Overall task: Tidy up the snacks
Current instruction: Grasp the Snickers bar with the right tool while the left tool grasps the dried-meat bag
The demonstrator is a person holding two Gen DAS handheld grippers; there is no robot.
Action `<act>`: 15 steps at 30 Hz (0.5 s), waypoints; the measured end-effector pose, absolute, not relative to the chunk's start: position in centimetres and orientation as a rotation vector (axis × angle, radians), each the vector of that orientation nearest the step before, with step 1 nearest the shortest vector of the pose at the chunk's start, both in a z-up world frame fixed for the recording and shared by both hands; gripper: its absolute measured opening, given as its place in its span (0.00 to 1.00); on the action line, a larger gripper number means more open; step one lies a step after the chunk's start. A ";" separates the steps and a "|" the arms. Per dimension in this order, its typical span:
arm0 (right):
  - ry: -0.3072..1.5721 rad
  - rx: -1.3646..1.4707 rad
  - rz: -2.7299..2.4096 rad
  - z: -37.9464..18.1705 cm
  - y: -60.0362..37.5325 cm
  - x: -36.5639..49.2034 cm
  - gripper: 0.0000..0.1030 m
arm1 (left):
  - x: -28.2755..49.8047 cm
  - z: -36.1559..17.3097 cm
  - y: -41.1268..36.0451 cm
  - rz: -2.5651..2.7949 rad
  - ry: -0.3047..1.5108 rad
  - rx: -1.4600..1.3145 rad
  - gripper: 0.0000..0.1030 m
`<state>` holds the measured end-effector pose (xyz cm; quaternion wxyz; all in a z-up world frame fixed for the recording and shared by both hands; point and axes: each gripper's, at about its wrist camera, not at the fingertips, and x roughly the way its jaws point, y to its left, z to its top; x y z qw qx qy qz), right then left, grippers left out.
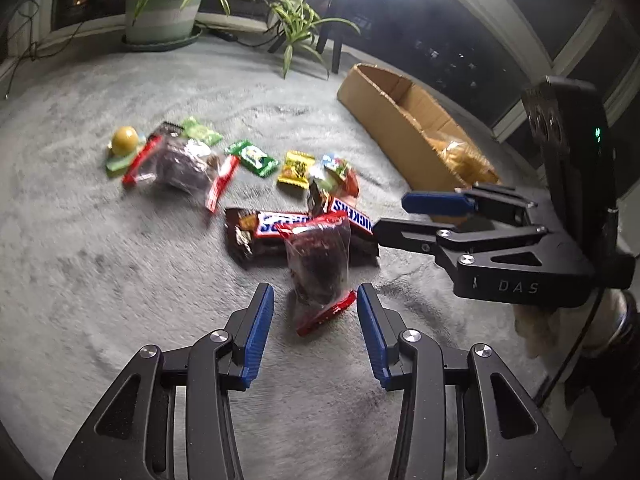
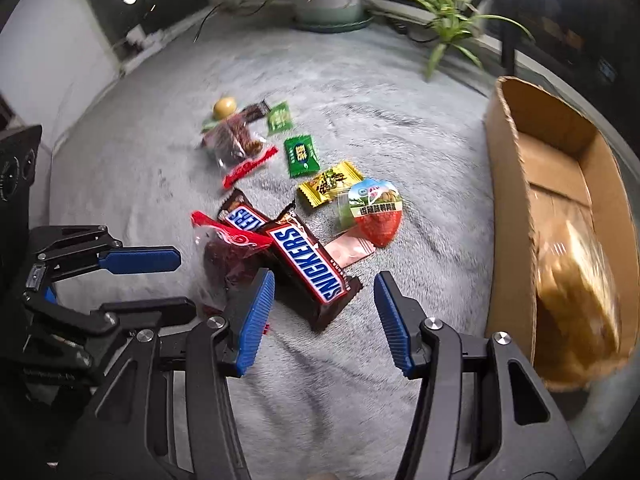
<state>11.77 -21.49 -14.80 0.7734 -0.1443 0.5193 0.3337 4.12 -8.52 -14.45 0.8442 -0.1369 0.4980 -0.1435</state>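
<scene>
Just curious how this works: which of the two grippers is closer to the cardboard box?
Right. The right gripper hangs open just beside the cardboard box, over the Snickers bar. The left gripper is farther off, open around a red-sealed snack bag.

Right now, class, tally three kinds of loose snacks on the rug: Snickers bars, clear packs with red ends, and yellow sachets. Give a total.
Snickers bars: 2
Clear red-ended packs: 2
Yellow sachet: 1
Total: 5
</scene>
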 end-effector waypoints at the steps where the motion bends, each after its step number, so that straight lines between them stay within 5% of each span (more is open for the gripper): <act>1: 1.131 -0.334 0.740 -15.1 -21.2 12.0 0.53 | 4.1 -14.7 -8.8 -0.297 1.053 -0.288 0.41; 15: 1.178 -0.420 0.848 -17.3 -19.4 13.4 0.41 | 5.0 -16.4 -10.3 -0.182 1.059 -0.281 0.41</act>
